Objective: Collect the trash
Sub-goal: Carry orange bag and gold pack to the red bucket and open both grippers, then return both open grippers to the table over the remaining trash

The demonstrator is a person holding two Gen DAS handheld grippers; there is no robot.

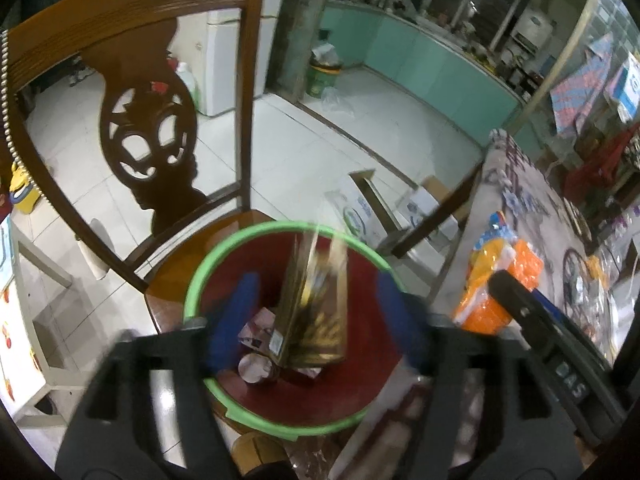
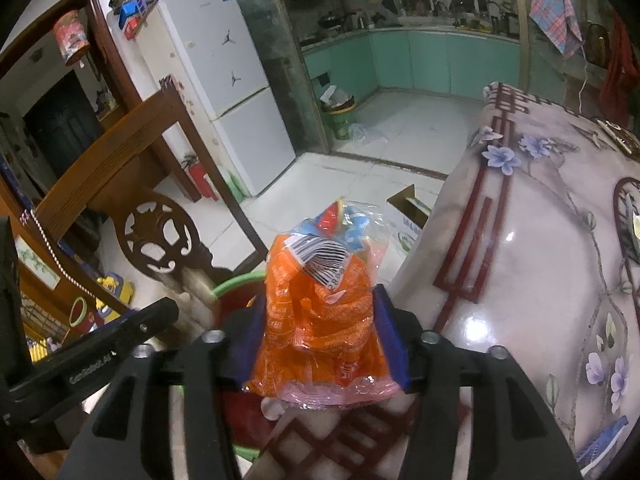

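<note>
We find the left gripper (image 1: 316, 312) above the green-rimmed bin (image 1: 208, 264) on the wooden chair (image 1: 132, 40), jaws apart — a gold wrapper (image 1: 312, 312) stands in the bin between them. The right gripper (image 2: 316, 328) has its jaws clamped on an orange snack bag (image 2: 316, 320) — held beside the tabletop (image 2: 520, 260).

A red bin (image 1: 360, 364) with a green rim sits on a chair seat, holding an upright gold-brown packet (image 1: 316, 312) and crumpled wrappers. A crumpled orange plastic bag (image 2: 320, 320) sits clamped between blue pads at the worktop's edge.

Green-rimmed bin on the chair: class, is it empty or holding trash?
Holding trash: the green-rimmed bin contains a gold box and crumpled wrappers.
</note>
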